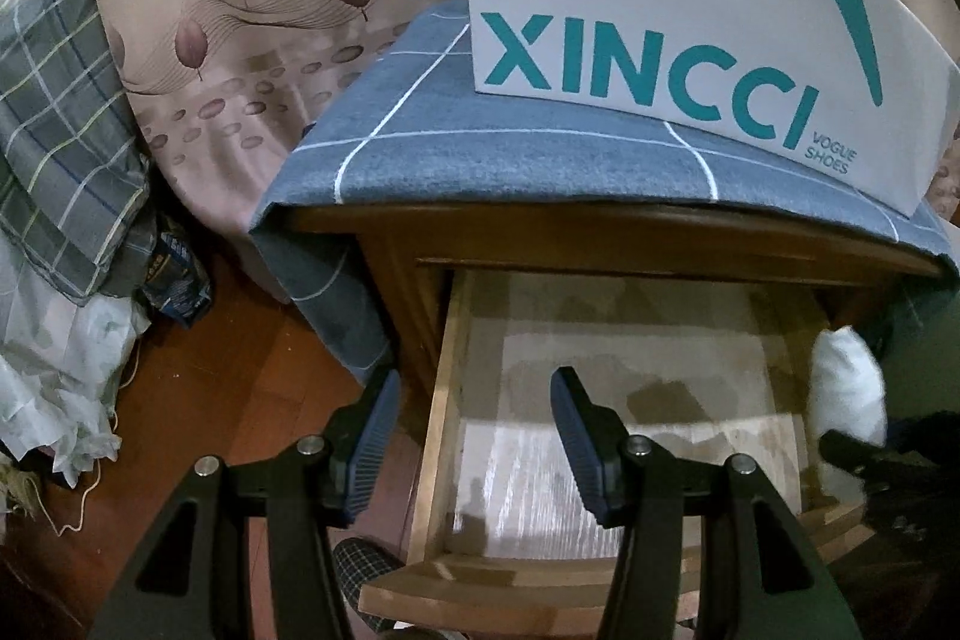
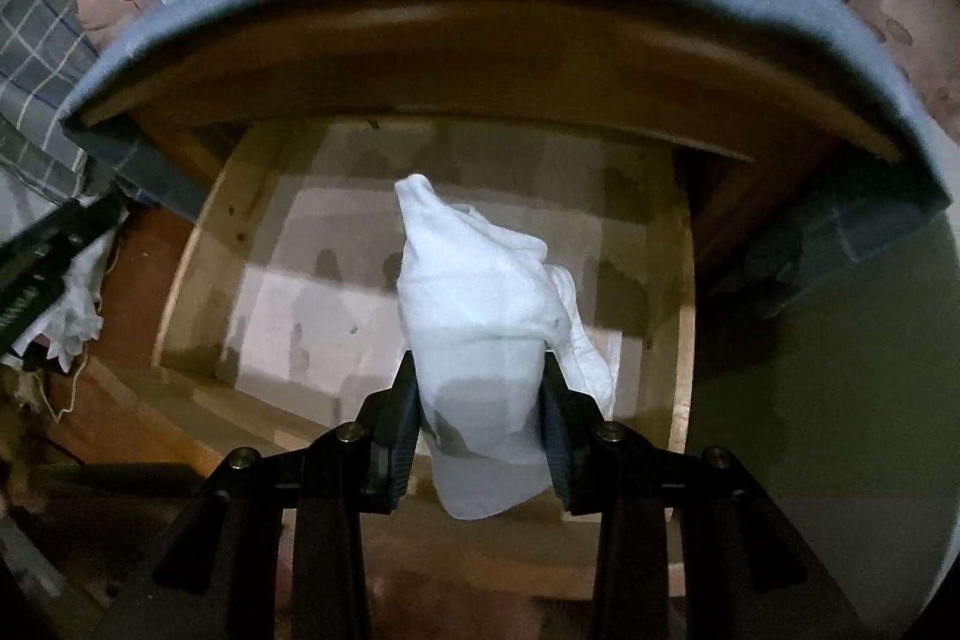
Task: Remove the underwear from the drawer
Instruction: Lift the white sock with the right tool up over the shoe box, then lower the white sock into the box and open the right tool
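The wooden drawer (image 1: 441, 400) of a small cabinet stands pulled out, its pale lined bottom (image 2: 282, 292) bare. White underwear (image 2: 480, 304) hangs bunched above the drawer, and my right gripper (image 2: 480, 382) is shut on it, pads pressing both sides of the cloth. In the left wrist view the same white underwear (image 1: 849, 388) shows at the drawer's right side, with the right gripper's dark body just below it. My left gripper (image 1: 477, 388) is open with nothing between its fingers. It hovers over the drawer's left wall, one finger outside the drawer and one over it.
A white XINCCI shoe box (image 1: 690, 34) sits on the cabinet top, which is covered by a grey-blue checked cloth (image 1: 492, 154). A leaf-patterned curtain (image 1: 252, 10) hangs behind. Checked fabric and crumpled white bags (image 1: 60, 358) lie on the wooden floor to the left.
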